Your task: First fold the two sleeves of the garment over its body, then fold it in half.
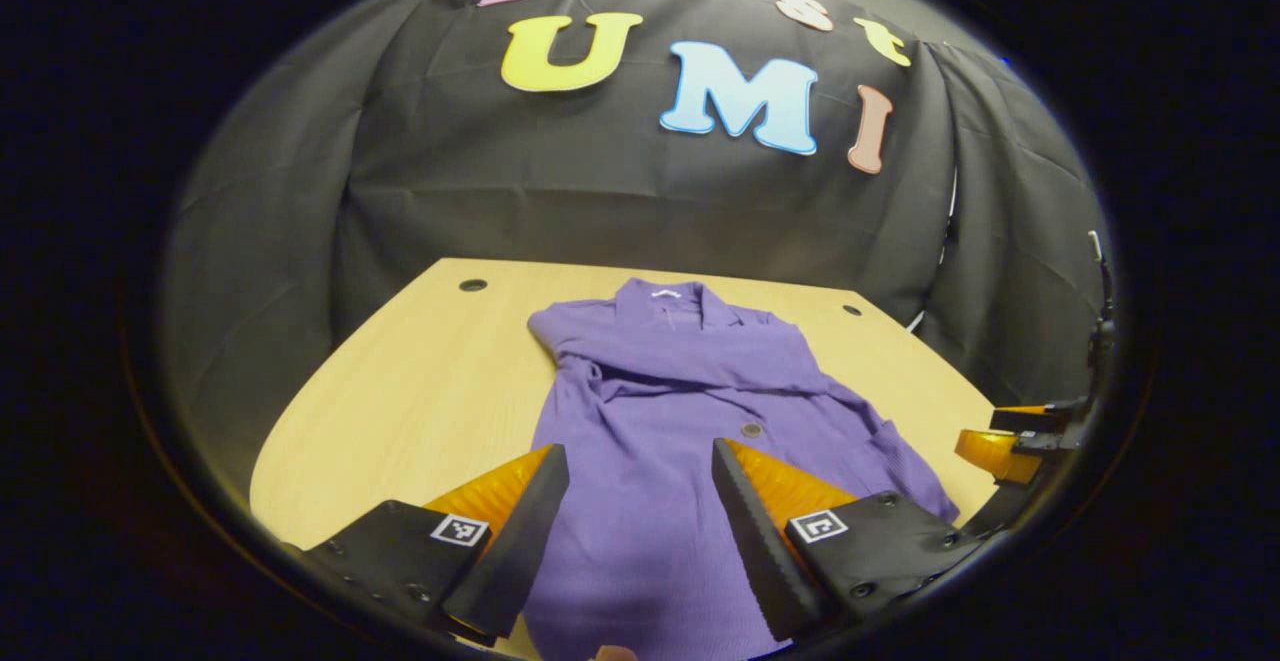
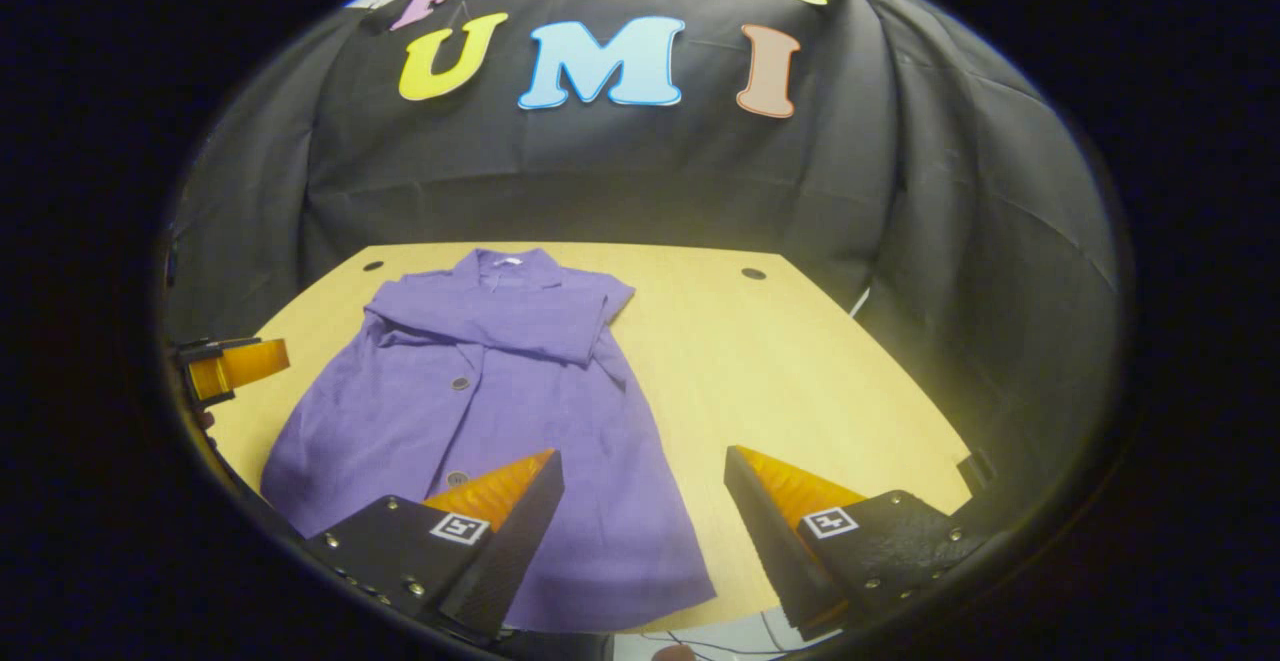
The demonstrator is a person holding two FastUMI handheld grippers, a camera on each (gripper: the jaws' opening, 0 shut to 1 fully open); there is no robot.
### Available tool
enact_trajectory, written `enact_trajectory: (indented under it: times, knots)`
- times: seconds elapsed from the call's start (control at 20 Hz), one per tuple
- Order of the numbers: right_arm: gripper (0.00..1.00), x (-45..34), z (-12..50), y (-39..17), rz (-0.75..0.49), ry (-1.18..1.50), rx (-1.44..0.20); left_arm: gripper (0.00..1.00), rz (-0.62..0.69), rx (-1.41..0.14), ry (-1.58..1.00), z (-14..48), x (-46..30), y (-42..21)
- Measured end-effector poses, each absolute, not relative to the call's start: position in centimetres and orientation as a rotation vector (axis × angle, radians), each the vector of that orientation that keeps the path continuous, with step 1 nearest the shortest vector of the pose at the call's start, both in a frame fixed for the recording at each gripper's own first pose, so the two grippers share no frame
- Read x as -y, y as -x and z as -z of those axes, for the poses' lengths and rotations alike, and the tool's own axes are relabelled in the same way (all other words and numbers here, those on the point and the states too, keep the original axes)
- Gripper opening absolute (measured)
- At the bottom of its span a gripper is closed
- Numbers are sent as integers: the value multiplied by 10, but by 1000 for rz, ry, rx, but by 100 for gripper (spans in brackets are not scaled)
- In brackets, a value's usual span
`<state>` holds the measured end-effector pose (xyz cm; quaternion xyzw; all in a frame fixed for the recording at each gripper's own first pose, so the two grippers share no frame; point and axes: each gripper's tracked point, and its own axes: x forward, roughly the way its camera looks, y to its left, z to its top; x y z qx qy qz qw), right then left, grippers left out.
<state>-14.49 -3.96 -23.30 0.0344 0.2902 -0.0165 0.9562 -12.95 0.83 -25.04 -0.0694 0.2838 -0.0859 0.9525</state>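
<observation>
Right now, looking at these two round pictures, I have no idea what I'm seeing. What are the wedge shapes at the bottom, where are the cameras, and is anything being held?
There is no robot arm here. A person holds a two-finger gripper in each hand, and each gripper carries a wide-angle camera looking forward along its fingers. The wedges at the bottom of each picture are those fingers.

The left gripper view shows the left gripper above the lower part of a purple shirt, with the other gripper at its right edge. The right gripper view shows the right gripper near the shirt's lower right corner, above the table.

The shirt lies flat, collar away from the cameras, with both sleeves already folded across its chest. Both grippers are open and hold nothing. Folding it in half is what remains.
</observation>
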Motion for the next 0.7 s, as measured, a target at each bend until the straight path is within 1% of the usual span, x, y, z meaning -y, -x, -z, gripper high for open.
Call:
enact_trajectory:
  times: [0.3, 0.5, 0.55, 0.65, 0.7]
  knots:
    - [98, 33, 249, 169, 44, -77, -633, 94, 172, -651, 162, 284, -32, 183]
    - [98, 33, 262, 176, 54, -71, -658, 93, 148, -697, 193, 304, -47, 203]
    - [98, 35, 266, 179, 59, -74, -669, 94, 140, -710, 188, 310, -50, 208]
    - [98, 39, 278, 180, 74, -93, -695, 93, 139, -732, 166, 322, -56, 218]
    - [95, 40, 286, 180, 76, -107, -715, 93, 143, -753, 157, 329, -57, 225]
